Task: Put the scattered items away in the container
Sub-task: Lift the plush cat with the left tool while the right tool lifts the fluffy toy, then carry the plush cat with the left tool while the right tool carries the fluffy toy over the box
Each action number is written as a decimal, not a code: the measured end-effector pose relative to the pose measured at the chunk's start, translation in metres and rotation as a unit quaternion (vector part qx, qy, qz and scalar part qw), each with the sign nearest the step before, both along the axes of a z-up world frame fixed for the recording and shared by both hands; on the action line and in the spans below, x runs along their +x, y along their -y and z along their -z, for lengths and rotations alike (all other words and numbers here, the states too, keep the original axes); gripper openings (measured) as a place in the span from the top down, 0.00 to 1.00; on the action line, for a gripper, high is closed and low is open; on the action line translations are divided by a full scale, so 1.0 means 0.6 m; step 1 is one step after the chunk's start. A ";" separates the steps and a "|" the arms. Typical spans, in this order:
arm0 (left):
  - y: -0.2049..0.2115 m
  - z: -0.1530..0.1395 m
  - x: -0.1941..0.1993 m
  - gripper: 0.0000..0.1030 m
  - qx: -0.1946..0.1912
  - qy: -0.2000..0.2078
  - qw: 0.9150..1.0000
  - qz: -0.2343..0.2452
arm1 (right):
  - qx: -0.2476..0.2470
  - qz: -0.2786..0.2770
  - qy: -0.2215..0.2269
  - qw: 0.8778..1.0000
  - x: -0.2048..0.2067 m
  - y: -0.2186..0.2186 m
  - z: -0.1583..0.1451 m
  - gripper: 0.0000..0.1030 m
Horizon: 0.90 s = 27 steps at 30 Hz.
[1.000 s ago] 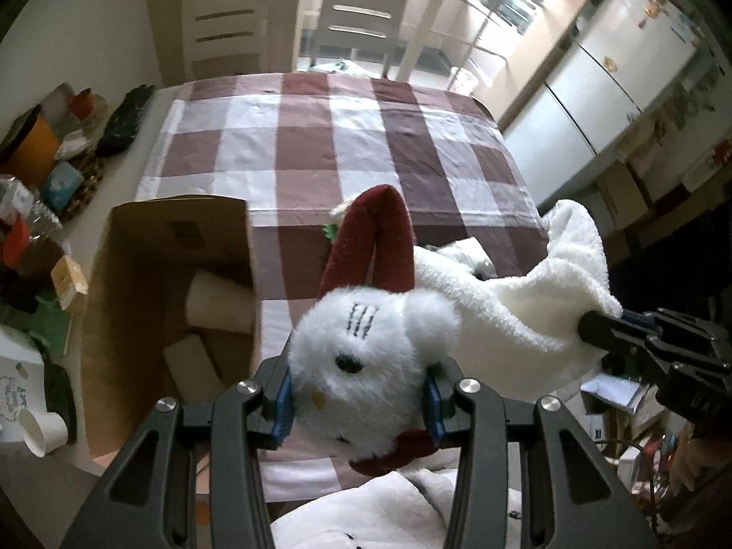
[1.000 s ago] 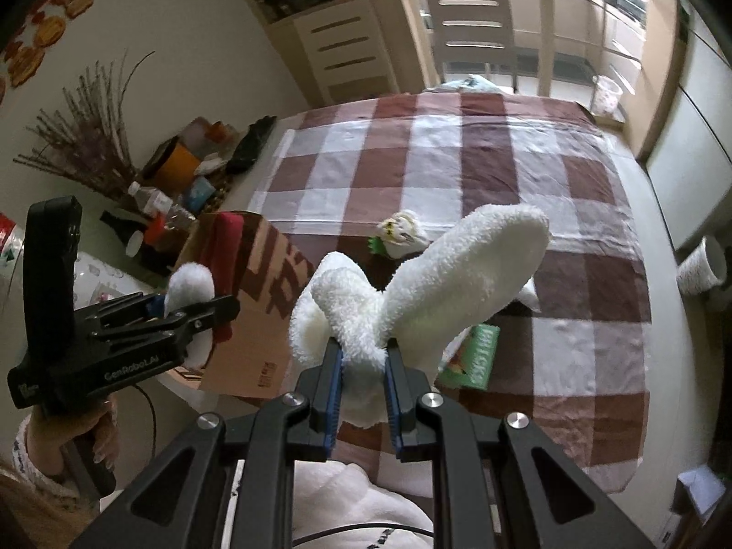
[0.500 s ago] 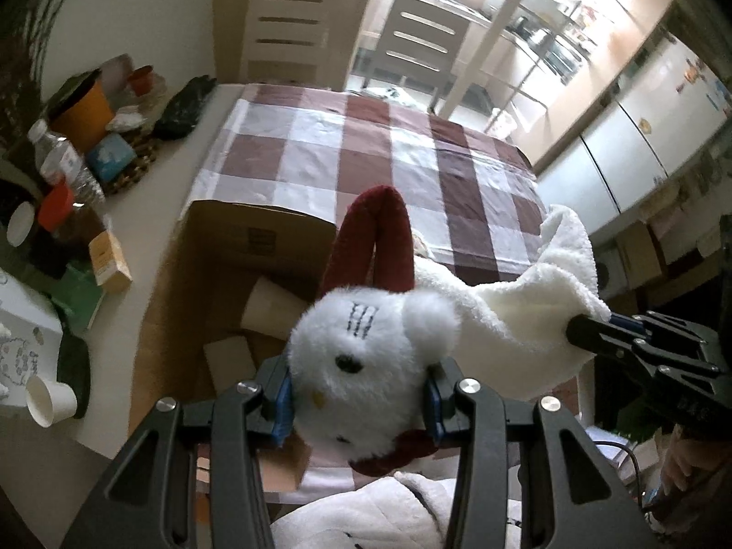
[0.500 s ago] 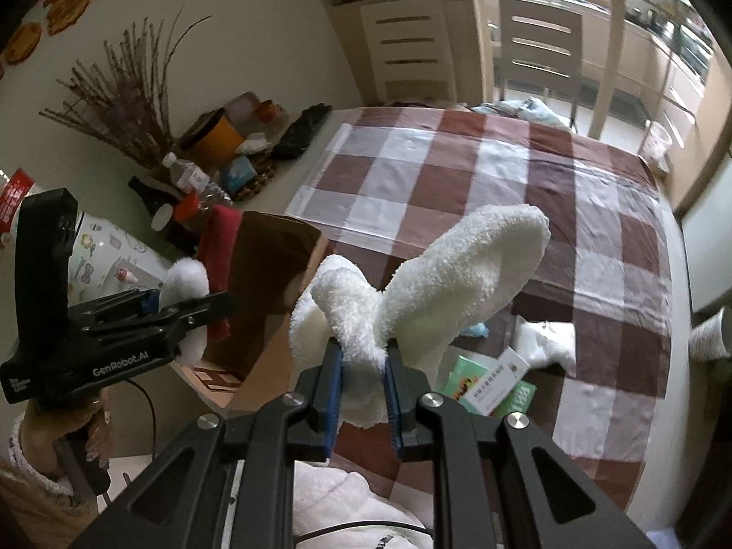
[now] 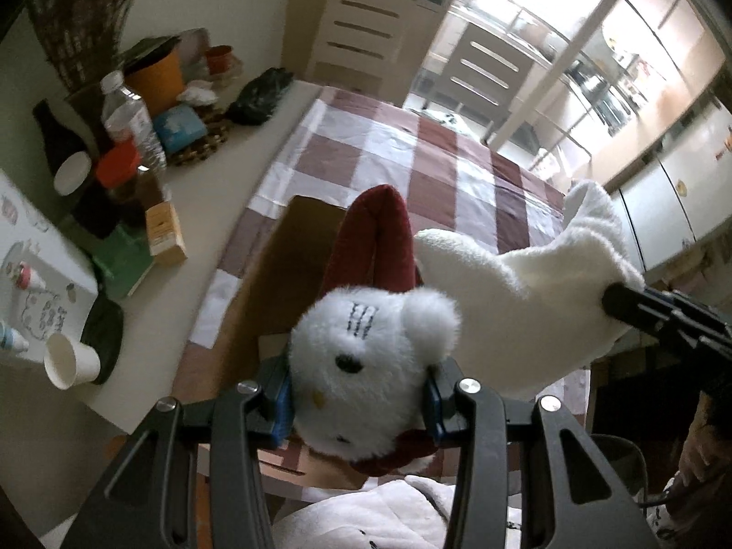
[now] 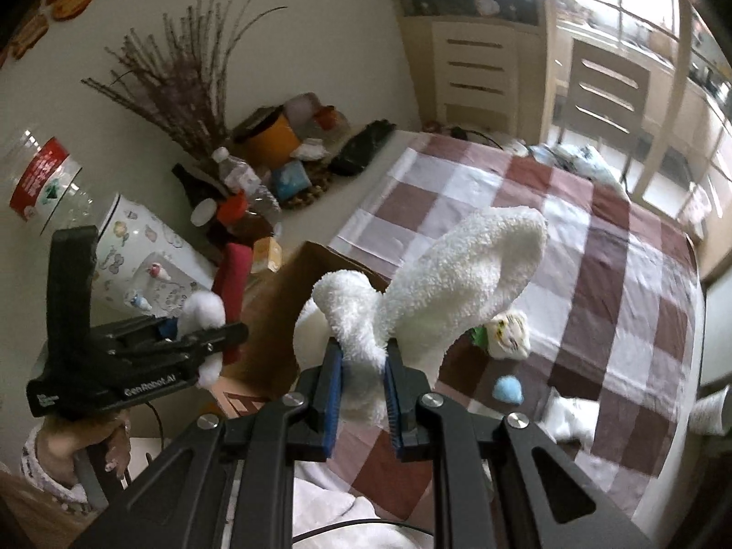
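White plush fills both your grips: the left claw (image 5: 357, 405) is clamped on the soft toy (image 5: 366, 366) at its head, and the right claw (image 6: 361, 389) is pinched shut on its fleecy far end. It hangs stretched between them above the cardboard box (image 6: 283, 315) at the bench's near edge. Release unevenly and the long body may drape over the box rim or drag it sideways. Two smaller items (image 6: 508, 334) wait on the checked cloth.

Bottles (image 5: 130, 126) and cartons crowd the cardboard box's (image 5: 279, 283) left; checked tablecloth (image 6: 608, 247) beyond lies open.
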<state>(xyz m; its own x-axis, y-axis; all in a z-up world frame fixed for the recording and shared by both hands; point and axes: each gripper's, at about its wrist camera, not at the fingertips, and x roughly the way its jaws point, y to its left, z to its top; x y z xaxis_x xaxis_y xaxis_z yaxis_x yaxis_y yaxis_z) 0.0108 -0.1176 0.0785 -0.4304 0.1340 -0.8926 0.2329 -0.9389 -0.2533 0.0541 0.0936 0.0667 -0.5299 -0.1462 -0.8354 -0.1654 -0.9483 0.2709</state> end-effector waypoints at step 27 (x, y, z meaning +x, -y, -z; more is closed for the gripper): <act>0.067 0.049 0.047 0.57 0.021 0.033 0.997 -0.069 | 0.009 -0.142 0.046 0.989 -0.105 0.117 0.042 0.84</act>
